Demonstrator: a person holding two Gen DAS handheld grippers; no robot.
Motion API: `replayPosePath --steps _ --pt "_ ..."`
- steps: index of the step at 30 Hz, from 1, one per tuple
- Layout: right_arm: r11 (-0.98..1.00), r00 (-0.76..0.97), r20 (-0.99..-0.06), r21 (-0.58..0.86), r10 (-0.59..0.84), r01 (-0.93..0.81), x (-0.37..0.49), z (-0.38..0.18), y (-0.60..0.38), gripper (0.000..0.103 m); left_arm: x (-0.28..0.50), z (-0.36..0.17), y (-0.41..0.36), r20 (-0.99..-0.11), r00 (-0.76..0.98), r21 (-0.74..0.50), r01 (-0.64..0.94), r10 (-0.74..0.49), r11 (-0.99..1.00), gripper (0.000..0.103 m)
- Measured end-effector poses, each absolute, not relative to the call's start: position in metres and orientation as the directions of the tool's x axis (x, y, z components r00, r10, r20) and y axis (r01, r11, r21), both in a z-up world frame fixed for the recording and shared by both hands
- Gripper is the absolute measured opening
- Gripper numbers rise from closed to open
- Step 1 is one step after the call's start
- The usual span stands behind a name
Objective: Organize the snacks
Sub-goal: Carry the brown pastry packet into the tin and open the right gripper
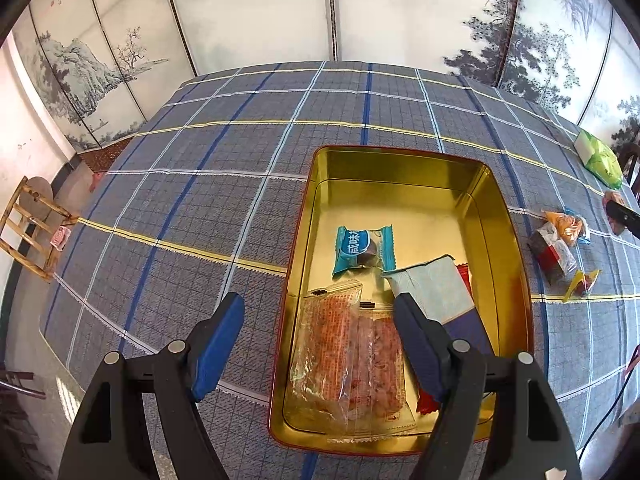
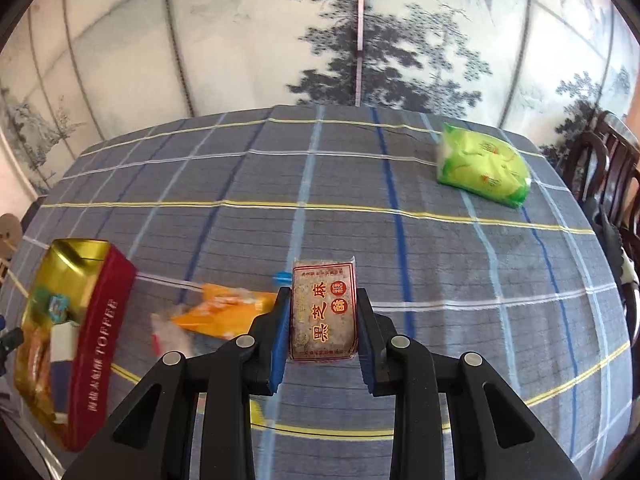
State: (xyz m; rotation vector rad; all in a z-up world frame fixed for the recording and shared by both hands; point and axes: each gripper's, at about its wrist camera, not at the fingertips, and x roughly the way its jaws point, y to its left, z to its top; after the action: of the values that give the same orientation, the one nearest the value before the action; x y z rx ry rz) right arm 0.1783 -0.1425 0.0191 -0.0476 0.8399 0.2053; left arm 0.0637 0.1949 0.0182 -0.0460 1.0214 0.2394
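right gripper clamps a red-printed sesame cake packet above the plaid tablecloth. left gripper hovers with jaws wide and empty over the gold tin, which holds a blue snack packet and a clear packet. green bag lies well apart.

Glossy gold metal tin; matt woven tablecloth; shiny clear plastic wrapper.

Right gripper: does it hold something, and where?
Yes: the right gripper holds a red-printed sesame cake packet, clamped by its two long side edges.
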Motion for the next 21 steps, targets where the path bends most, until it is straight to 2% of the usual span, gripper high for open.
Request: replayPosePath --steps 7,13,21 --pt "0.916 0.595 -0.739 0.074 0.316 -0.394 0.167 0.02 -0.049 0.03 0.049 0.022 0.208 -0.848 0.494 0.068 -0.262 0.194 0.963 0.074" --pt "0.864 0.545 -0.741 0.092 0.392 -0.496 0.162 0.018 0.003 0.031 0.034 0.028 0.233 -0.847 0.493 0.022 -0.342 0.199 0.939 0.074" --pt "0.809 0.481 -0.772 0.071 0.415 -0.584 0.168 0.005 0.059 0.031 0.02 0.025 0.262 -0.863 0.449 0.015 -0.438 0.233 0.899 0.074"
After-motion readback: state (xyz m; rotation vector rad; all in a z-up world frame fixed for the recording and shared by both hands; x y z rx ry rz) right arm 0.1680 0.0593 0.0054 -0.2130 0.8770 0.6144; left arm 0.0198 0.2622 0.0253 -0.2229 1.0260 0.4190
